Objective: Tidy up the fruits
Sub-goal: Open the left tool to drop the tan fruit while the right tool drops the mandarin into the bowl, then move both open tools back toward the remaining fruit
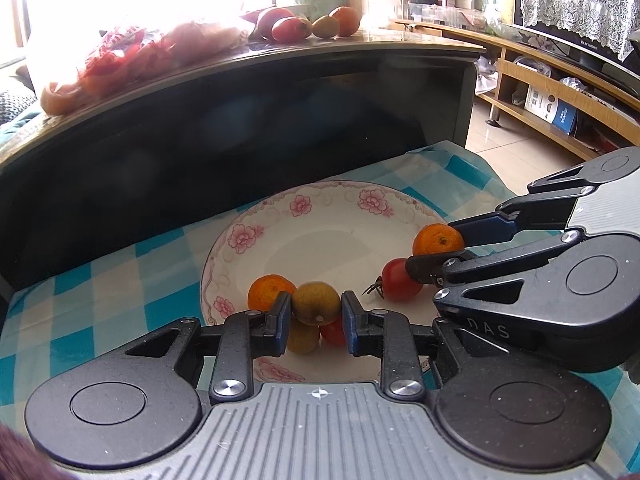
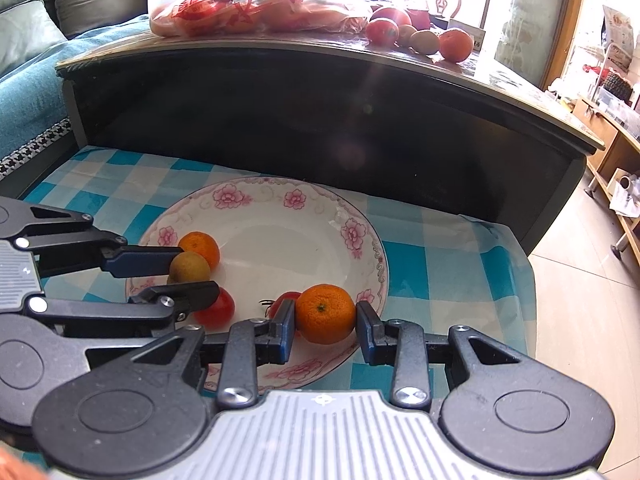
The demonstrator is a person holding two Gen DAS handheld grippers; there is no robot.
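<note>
A: On the blue-and-white checked cloth (image 1: pixel 120 280), a white round ceramic plate with pink flowers on its rim (image 1: pixel 320 208) is seen in both views. From the left wrist, the left gripper (image 1: pixel 316 312) is shown closed on a small greenish-brown round fruit (image 1: pixel 316 302), both pads touching its sides. Beneath it a second greenish fruit (image 1: pixel 302 340) and a small red tomato (image 1: pixel 332 332) are partly hidden, and a small orange mandarin (image 1: pixel 266 292) lies just beside.

B: From the right wrist, the right gripper (image 2: pixel 326 318) is seen clamped on a round orange mandarin with a green stem scar (image 2: pixel 325 312), over the near edge of the plate. Behind its left finger a stemmed red tomato (image 2: pixel 286 300) is mostly covered; in the other view that tomato (image 1: pixel 400 280) is shown whole.

A: Whether either held fruit rests on the plate cannot be told.

B: On the dark glossy table behind (image 2: pixel 360 64), a clear plastic bag with red print (image 2: pixel 248 4) and loose red, green and orange fruits (image 2: pixel 424 38) are visible in both views. A blue sofa (image 2: pixel 32 72) is shown only by the right camera, wooden shelving (image 1: pixel 560 92) more fully by the left.
</note>
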